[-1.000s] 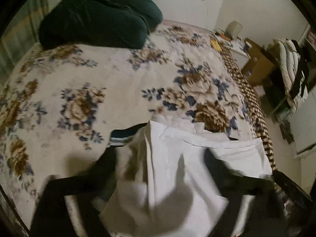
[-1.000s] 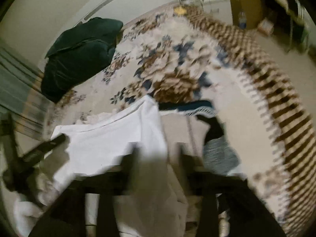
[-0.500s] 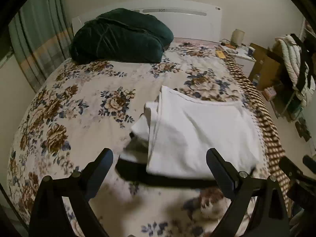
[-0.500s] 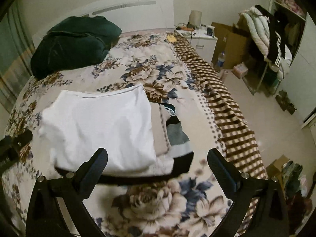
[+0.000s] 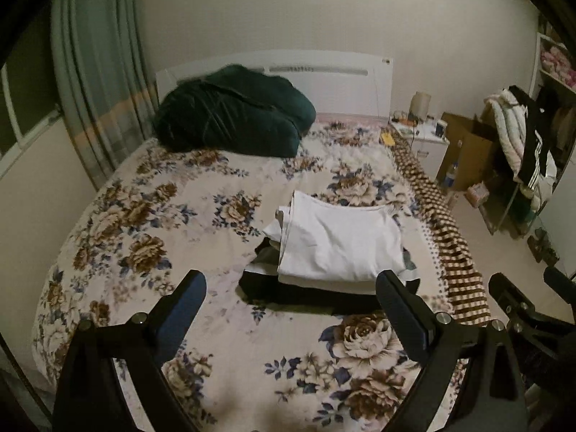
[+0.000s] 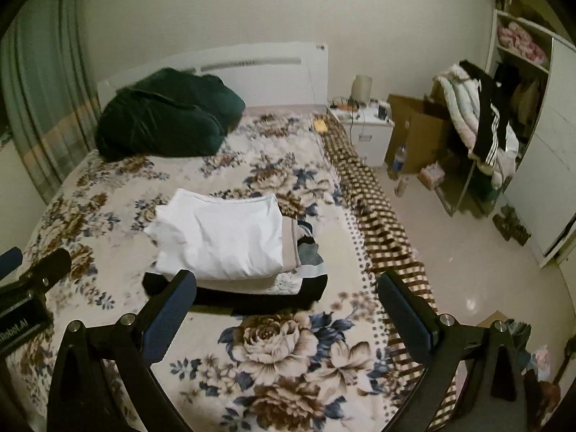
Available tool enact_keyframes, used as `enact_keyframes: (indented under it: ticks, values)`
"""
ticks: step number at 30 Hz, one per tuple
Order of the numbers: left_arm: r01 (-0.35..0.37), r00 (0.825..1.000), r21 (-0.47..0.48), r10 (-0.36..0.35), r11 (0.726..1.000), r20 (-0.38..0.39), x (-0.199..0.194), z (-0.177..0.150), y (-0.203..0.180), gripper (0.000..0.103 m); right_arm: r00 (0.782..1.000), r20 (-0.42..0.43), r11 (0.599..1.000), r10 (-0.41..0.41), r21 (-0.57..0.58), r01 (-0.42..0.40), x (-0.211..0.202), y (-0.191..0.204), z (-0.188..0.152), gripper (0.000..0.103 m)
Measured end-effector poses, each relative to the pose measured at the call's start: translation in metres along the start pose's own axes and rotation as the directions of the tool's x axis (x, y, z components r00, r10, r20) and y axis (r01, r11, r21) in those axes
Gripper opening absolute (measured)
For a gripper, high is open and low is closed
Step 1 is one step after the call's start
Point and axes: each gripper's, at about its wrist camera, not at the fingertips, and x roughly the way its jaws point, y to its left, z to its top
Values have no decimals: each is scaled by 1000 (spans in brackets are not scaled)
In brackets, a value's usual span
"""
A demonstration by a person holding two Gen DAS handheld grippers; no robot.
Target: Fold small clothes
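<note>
Left wrist view: the left tongs hang above the flowered bedspread with their two dark fingers spread wide and nothing between them. Beyond them, well clear of the fingertips, a stack of folded clothes lies on the bed toward its right edge. The top piece is a folded white garment; under it show a beige layer and grey-and-white fabric, and the bottom of the pile is a black garment whose edge sticks out toward the camera. A dark green bundle of bedding rests at the head of the bed against the white headboard. A brown checked strip runs down the bed's right side. Part of the right tongs appears at the lower right edge of this view.

In the right wrist view, the right tongs likewise stand wide apart and empty, held over the bed near the same stack, without touching it. To the right are a white nightstand, a cardboard box and a rack draped with clothes.
</note>
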Motion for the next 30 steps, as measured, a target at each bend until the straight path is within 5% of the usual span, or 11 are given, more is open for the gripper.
enact_keyframes:
  ticks: [15, 30]
  values:
    - [-31, 994, -55, 37, 998, 106, -140, -35, -4, 96, 990, 128, 998, 54, -48, -48, -211, -30, -35, 103]
    - [-40, 994, -33, 43, 999, 103, -185, -51, -2, 100, 983, 177, 998, 49, -59, -39, -292, -37, -35, 103]
